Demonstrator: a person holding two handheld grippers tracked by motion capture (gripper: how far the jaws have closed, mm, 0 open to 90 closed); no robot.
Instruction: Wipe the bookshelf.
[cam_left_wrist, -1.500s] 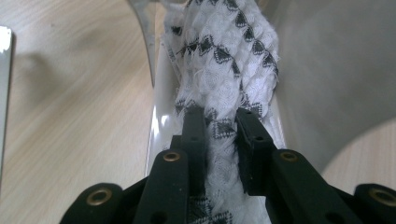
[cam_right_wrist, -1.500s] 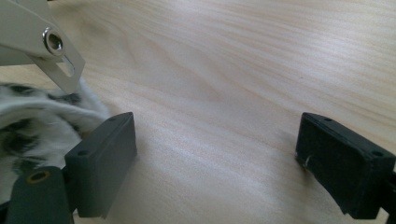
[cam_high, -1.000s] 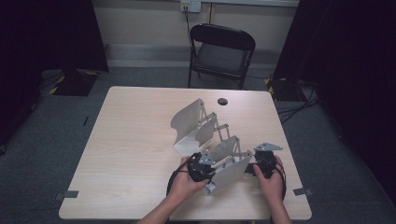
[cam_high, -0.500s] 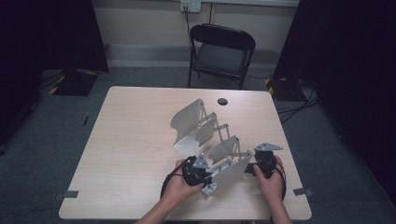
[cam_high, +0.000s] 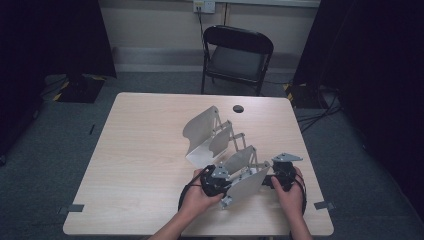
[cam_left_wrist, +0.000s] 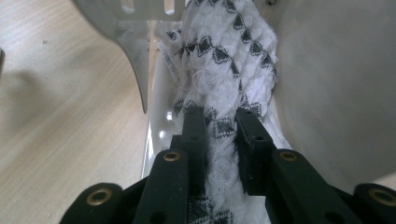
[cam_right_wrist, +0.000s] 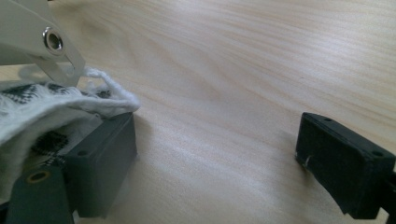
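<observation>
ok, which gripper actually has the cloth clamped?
The left gripper: its fingers are shut on the patterned white cloth. The right gripper is open; cloth only drapes one finger.

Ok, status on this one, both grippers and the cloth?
Left gripper shut on patterned cloth inside white folding rack. Right gripper open, cloth edge over one jaw. Nothing in the way.

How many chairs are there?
1. The black chair stands on the floor past the far edge of the table. Others may be hidden in the dark sides.

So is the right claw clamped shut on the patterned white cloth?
No, the right claw stands wide open, bare wooden table showing between its jaws.
</observation>
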